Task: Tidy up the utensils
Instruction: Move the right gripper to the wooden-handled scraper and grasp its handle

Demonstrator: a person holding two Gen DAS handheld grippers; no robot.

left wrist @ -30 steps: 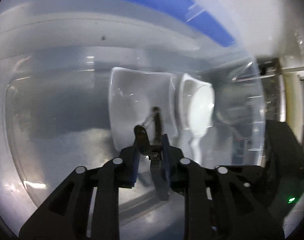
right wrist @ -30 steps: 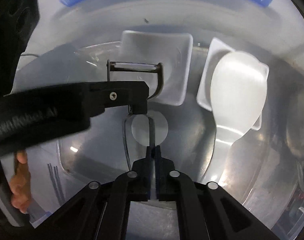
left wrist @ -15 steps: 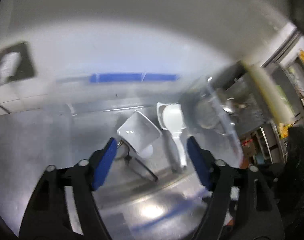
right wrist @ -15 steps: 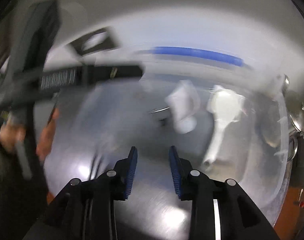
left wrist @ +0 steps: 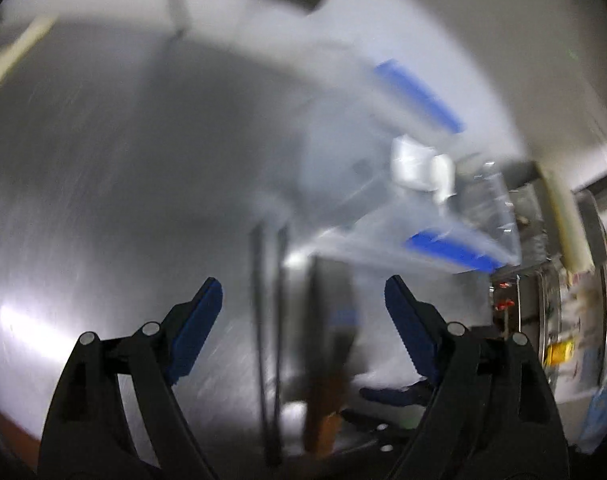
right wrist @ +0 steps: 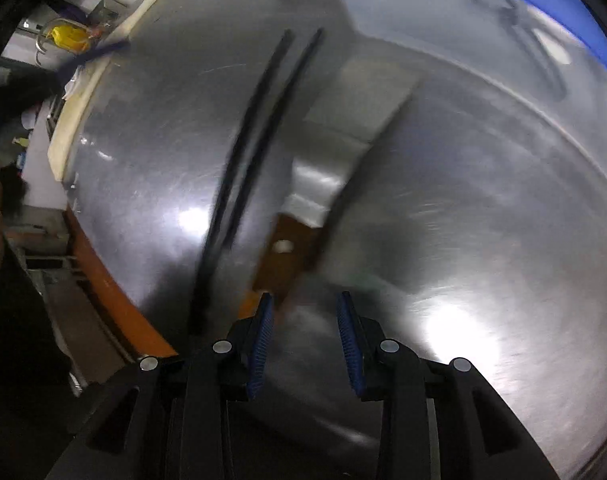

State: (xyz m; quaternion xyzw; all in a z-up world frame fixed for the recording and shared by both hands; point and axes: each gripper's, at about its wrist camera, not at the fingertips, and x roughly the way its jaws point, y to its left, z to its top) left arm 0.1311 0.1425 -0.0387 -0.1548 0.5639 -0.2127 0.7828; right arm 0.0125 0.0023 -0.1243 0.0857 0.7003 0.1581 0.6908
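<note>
Working about midway through the sorting, judging by how things are lying. Holding the left hand-held gripper (left wrist: 303, 312) wide open above the steel bench (left wrist: 103, 200), gripping nothing between the blue pads (left wrist: 199, 320). Holding the right hand-held gripper (right wrist: 305, 320) open too, though less widely, also gripping nothing. Seeing two white dishes (left wrist: 415, 164) sitting already inside the clear plastic container (left wrist: 483, 208) with blue clips, far to the right in the left wrist view; counting these as the finished part, though blurring is hiding whatever else is lying in there. Noticing in the right wrist view a dark thin utensil (right wrist: 515, 12), seemingly inside the container, too smeared for naming. Finding still outside, lying flat on the bench: a pair of black chopsticks (right wrist: 255, 140) side by side, and just beside them, on their right, a cleaver (right wrist: 343, 120) with a broad steel blade and a wooden handle (right wrist: 283, 248). Pointing both hand-held grippers toward these two things, the wooden handle lying just ahead of the right one's fingertips, apparently not touching. Judging the remaining work as picking up the chopsticks and the cleaver and placing them into the container; expecting the thin chopsticks to be needing a low, careful pinch on the smooth steel.
</note>
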